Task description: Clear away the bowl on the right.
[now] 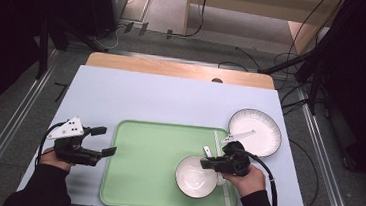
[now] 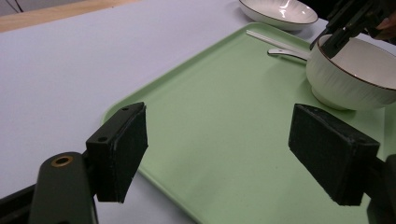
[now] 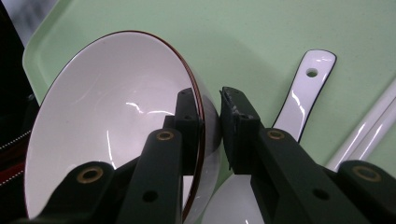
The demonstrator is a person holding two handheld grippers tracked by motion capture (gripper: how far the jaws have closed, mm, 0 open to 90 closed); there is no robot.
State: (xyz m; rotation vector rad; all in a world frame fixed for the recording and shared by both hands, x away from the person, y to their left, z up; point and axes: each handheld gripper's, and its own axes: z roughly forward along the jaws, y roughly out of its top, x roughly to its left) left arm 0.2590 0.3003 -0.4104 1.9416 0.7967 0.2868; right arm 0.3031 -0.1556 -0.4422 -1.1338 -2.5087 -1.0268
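One white, ribbed ceramic bowl with a dark brown rim (image 1: 195,177) sits at about 4 o'clock on the one pale green rectangular plastic tray (image 1: 142,149), which lies on the light grey surface (image 1: 171,99). One white ceramic soup spoon with a dark edge (image 3: 301,100) lies on the tray just beside the bowl, and a pair of white chopsticks (image 1: 222,159) runs along the tray's right edge. One wide, shallow white plate with a ribbed dark rim (image 1: 254,132) stands off the tray at about 2 o'clock from it, on the surface.

The right tongs (image 1: 216,162) are clamped on the bowl's rim: in the right gripper view one pad sits inside the bowl and the other outside, pressing the wall between them (image 3: 211,126). The right hand (image 1: 250,179) comes in from 5 o'clock, holding its tool roughly level and pointing toward 9 o'clock, over the bowl's right side. A black cable loops from it.

The left tongs (image 1: 102,141) stand wide apart with nothing between them, hovering just off the tray's left edge. The left hand (image 1: 55,158) holds them pointing toward 3 o'clock; a grey three-cornered plate rides on top. In the left gripper view the two black pads frame bare tray, with the bowl farther off at 2 o'clock.

No brand, label or writing can be read on any of the things.
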